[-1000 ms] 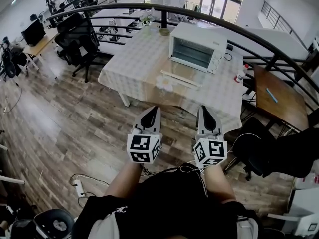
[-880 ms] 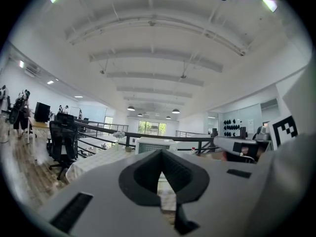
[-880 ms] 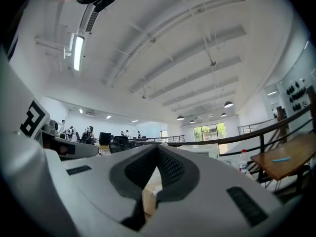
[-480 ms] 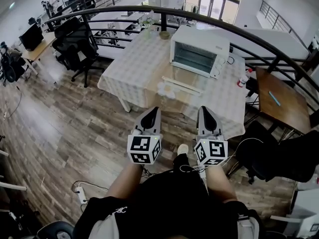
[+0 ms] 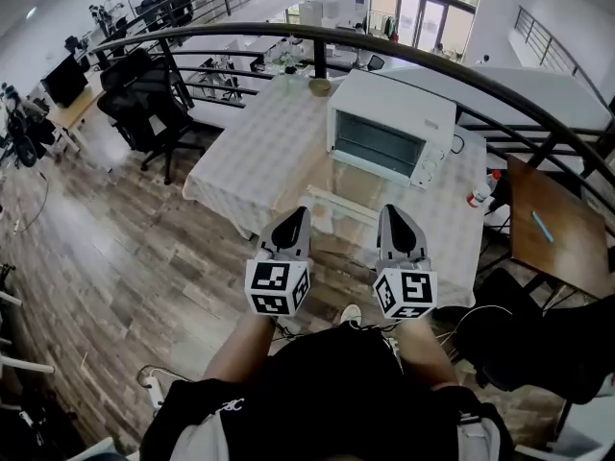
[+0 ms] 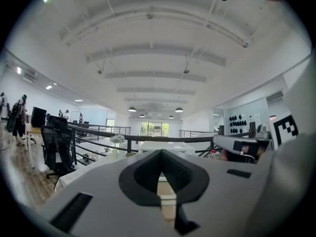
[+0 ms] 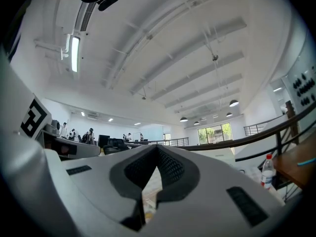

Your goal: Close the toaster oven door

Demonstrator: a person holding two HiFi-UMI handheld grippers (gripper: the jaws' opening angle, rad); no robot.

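A white toaster oven [image 5: 389, 128] stands at the far right of a table with a pale checked cloth [image 5: 259, 152]. Its glass door hangs open and lies flat toward me, its long handle [image 5: 338, 205] at the near edge. My left gripper [image 5: 293, 221] and right gripper [image 5: 399, 217] are held side by side close to my body, short of the table's near edge and well apart from the oven. Both are shut with nothing between the jaws. The left gripper view shows its jaws [image 6: 160, 154] pointing at the railing, and the right gripper view [image 7: 157, 151] looks over the table.
A dark curved railing [image 5: 500, 84] runs behind the table. A small bowl [image 5: 319, 86] sits at the table's far edge, a bottle [image 5: 480, 188] at its right end. A black office chair [image 5: 144, 99] stands to the left, a wooden side table [image 5: 557, 238] to the right.
The table and oven have drawn nearer in the head view as the person steps forward. Both grippers keep their place before the body and stay shut.
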